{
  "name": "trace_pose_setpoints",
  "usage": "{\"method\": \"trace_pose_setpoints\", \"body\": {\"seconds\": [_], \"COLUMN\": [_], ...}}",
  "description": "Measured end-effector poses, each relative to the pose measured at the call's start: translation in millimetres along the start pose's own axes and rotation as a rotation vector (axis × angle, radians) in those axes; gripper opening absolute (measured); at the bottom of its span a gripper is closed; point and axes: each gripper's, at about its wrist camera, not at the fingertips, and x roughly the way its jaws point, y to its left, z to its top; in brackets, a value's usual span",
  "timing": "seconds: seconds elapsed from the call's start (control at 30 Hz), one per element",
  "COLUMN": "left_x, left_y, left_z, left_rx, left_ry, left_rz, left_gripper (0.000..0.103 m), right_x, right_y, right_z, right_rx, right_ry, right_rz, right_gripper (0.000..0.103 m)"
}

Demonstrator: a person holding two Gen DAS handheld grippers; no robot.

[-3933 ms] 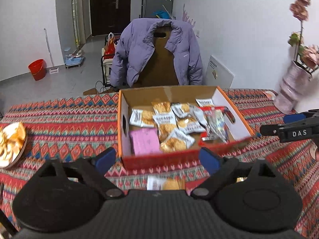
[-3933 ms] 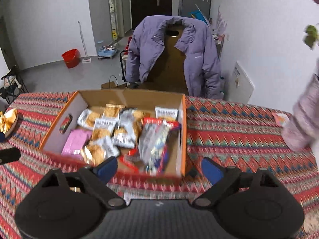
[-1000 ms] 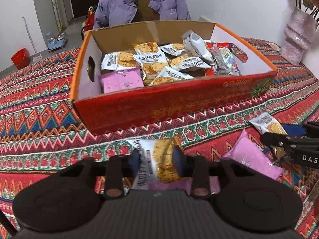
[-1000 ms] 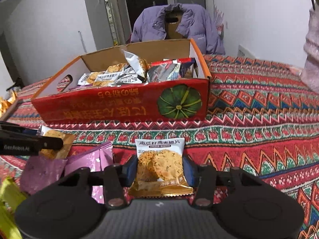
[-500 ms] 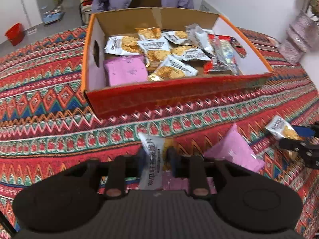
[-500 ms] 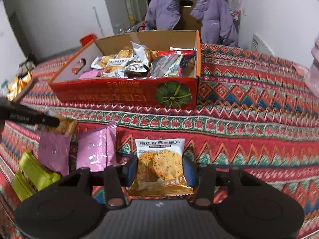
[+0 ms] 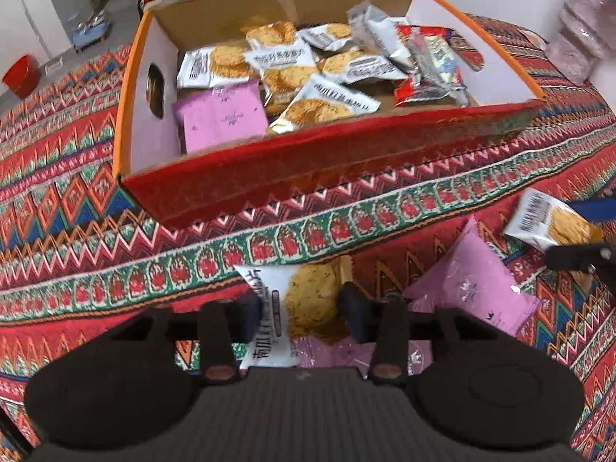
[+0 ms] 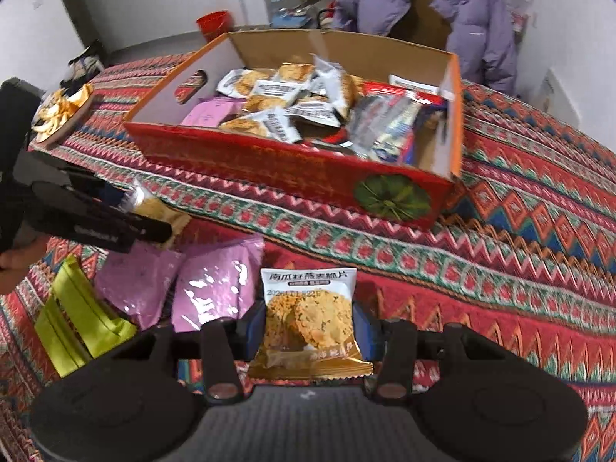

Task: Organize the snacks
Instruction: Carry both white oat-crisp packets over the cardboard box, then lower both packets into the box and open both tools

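1. Left wrist view: left claw (image 7: 304,308) clenched on a cracker packet (image 7: 292,300), white and gold, twisted sideways between the blue pads, lifted above the desk (image 7: 77,208) with its red zigzag cloth.
2. Straight ahead, red cardboard box (image 7: 269,169), orange rim, open top, handle hole in left wall. Inside: many more cracker packets, a pink packet (image 7: 221,117) at near left, red and silver wrappers (image 7: 431,69) at right.
3. Loose on the cloth, near side of the box: pink pouch (image 7: 473,285) just right of the left claw, more pink foil under the claw. Further right, second cracker packet (image 7: 546,223) pinched by the right claw (image 7: 589,231), seen only at frame edge.
4. Pale pink vase (image 7: 577,46) at far right, red bucket (image 7: 19,73) on floor at far left.
5. Right wrist view: right claw (image 8: 308,327) grasping the cracker packet (image 8: 308,323) flat, face up, print readable, both pads pressed on its side edges, held over the cloth short of the box.
6. Box (image 8: 288,165) ahead, green pumpkin print on near right corner, heaped with snacks.
7. Left of claw on the desk: two pink pouches (image 8: 215,281), green packets (image 8: 77,323) beyond them at left edge.
8. Left claw (image 8: 154,227) visible at left, closed on its cracker packet (image 8: 154,204).
9. Plate of snacks (image 8: 57,111) at far left desk edge. Purple jacket (image 8: 462,11) over a chair behind the box.
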Motion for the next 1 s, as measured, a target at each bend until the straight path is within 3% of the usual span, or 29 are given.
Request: {"method": "trace_pose_setpoints", "body": {"seconds": [0.17, 0.2, 0.33, 0.5, 0.6, 0.7, 0.8, 0.9, 1.0], "left_x": [-27.7, -34.0, -58.8, -87.2, -87.4, -66.8, -31.9, -9.8, 0.5], "left_y": [9.3, 10.2, 11.0, 7.8, 13.7, 20.7, 27.8, 32.6, 34.2], "left_z": [16.7, 21.0, 43.5, 83.6, 110.8, 135.1, 148.6, 147.5, 147.0], "left_rx": [-0.019, -0.017, -0.019, 0.003, -0.016, -0.053, -0.089, -0.095, -0.082], "left_ry": [-0.036, -0.049, -0.063, -0.112, -0.109, -0.077, 0.009, 0.084, 0.131], "left_rz": [-0.045, -0.051, -0.078, -0.044, -0.097, -0.089, -0.059, -0.043, -0.026], "left_gripper": [0.012, 0.011, 0.011, 0.010, 0.011, 0.011, 0.011, 0.012, 0.018], "right_x": [-7.2, -10.6, -18.2, -24.7, -9.3, 20.2, 57.2, 84.7, 95.7], "right_y": [0.1, -0.7, -4.3, -2.0, -1.8, -0.8, 2.6, 6.3, 8.0], "right_z": [27.8, 35.5, 69.0, 122.0, 153.8, 174.9, 184.5, 184.4, 184.7], "right_rx": [-0.023, -0.023, -0.017, -0.033, -0.034, -0.029, -0.026, -0.025, -0.013], "right_ry": [0.006, 0.001, -0.002, -0.029, 0.000, 0.056, 0.142, 0.226, 0.241], "right_rz": [0.006, 0.006, 0.028, 0.015, -0.006, -0.040, -0.076, -0.077, -0.062], "right_gripper": [0.046, 0.046, 0.046, 0.047, 0.047, 0.048, 0.049, 0.048, 0.053]}}
